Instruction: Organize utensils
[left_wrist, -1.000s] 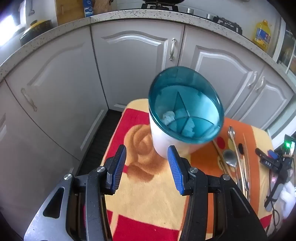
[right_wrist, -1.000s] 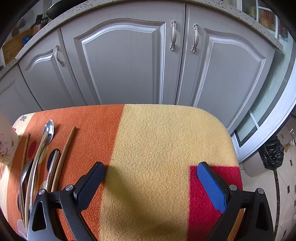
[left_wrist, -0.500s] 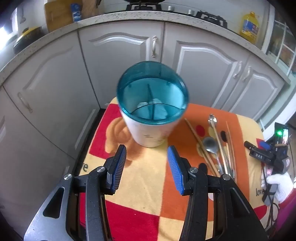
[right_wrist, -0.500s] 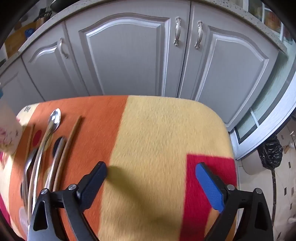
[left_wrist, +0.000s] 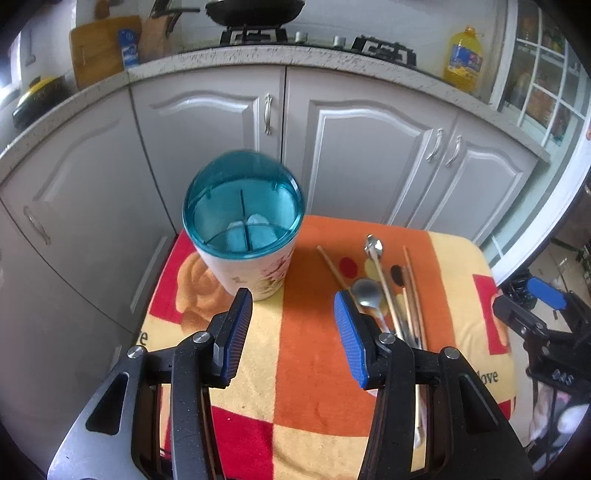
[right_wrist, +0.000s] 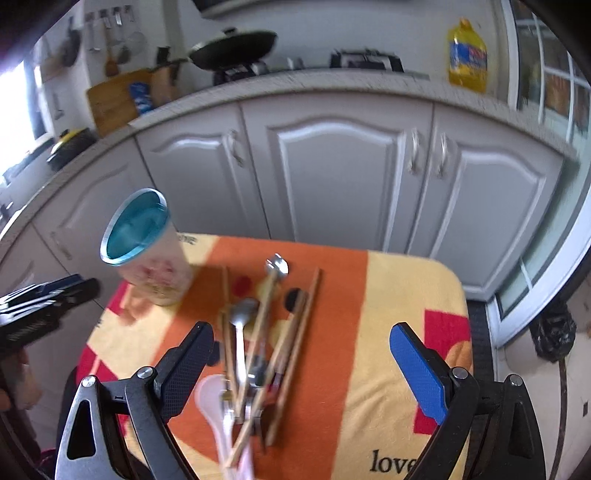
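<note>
Both grippers have pulled back and up since the earlier frames, so more of the blanket and the kitchen counter now shows. Left gripper (left_wrist: 293, 334) hovers above the blanket's (left_wrist: 314, 362) near-left part, fingers apart with nothing between them, pointing toward the utensil holder (left_wrist: 243, 225). Holder stands upright near the far-left corner, teal rim, divided inside, no utensils in it as far as visible. Right gripper (right_wrist: 303, 363) hovers over the near edge, fingers spread wide and empty, with the utensil pile (right_wrist: 258, 350) lying on the orange stripe between and below its fingers. Pile: metal spoons, wooden chopsticks and a white spoon (right_wrist: 214, 410), roughly parallel, overlapping at the near end; right wrist view is motion-blurred. Yellow oil bottle (left_wrist: 463, 59) sits on the counter behind. Pan (right_wrist: 232, 46) on the stove.
</note>
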